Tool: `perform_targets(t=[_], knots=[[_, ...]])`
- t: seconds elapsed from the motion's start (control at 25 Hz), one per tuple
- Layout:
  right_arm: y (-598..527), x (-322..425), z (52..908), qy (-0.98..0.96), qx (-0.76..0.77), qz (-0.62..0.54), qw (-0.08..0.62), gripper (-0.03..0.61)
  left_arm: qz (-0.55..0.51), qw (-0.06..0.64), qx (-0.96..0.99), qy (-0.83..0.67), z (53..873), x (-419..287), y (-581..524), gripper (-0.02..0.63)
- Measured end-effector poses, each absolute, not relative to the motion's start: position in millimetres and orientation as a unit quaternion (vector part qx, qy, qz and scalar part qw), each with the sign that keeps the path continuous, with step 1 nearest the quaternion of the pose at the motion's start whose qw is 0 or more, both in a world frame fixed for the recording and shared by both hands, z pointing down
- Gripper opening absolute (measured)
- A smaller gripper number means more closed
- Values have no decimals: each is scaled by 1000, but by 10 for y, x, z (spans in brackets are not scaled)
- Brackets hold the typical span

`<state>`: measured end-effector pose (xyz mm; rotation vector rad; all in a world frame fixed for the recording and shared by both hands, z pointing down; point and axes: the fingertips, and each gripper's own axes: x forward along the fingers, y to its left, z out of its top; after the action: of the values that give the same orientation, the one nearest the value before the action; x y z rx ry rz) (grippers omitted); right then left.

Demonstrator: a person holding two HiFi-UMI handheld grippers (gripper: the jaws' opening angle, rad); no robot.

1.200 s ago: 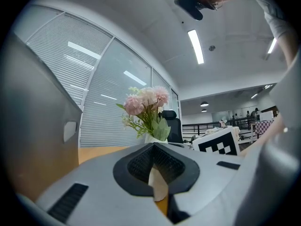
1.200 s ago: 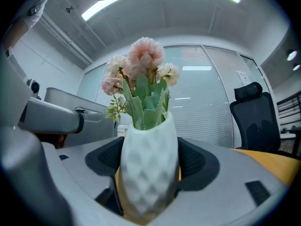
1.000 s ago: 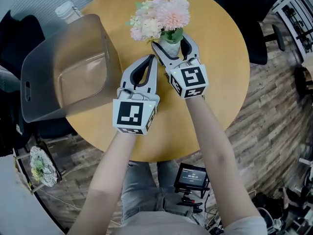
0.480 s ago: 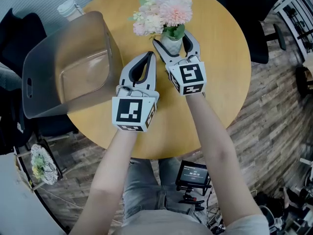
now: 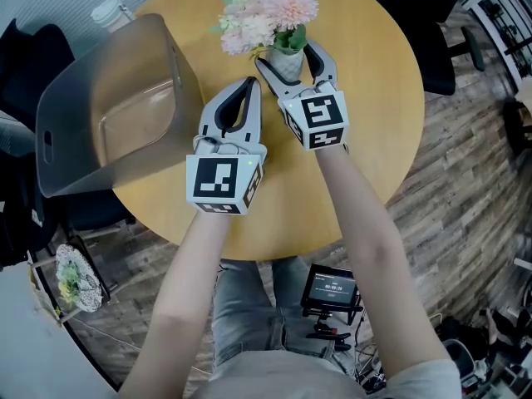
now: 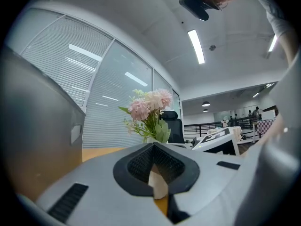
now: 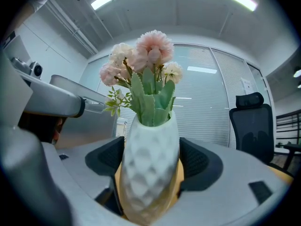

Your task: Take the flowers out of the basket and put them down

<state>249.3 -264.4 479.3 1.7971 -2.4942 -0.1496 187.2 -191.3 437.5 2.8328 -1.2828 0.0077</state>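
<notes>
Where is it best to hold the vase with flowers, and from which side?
Grip the vase by its white belly, coming level from the side, one jaw on each flank. It stands upright and slim; the flowers on top look soft. The right gripper holds it so.

A round light-wood table (image 5: 366, 140) stands on a grey-brown wood-plank floor (image 5: 474, 189), with a black office chair (image 5: 436, 65) just beside its far edge. Beyond it runs a glass wall with white slatted blinds (image 6: 108, 102), and long white strip lights (image 6: 196, 46) glow on the pale ceiling.
</notes>
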Motion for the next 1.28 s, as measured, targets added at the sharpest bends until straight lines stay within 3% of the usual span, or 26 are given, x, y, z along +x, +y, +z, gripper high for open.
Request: perform_targets(t=[0.52,1.28], knots=[[-2540,2550,4883,-824,566,5,22,460,1,10,914,-405,4309,1935,-1803,3],[-2081,2583,4511,-843,536,8,42,463,-2,5,918,-396,4116,1949,-1553,3]])
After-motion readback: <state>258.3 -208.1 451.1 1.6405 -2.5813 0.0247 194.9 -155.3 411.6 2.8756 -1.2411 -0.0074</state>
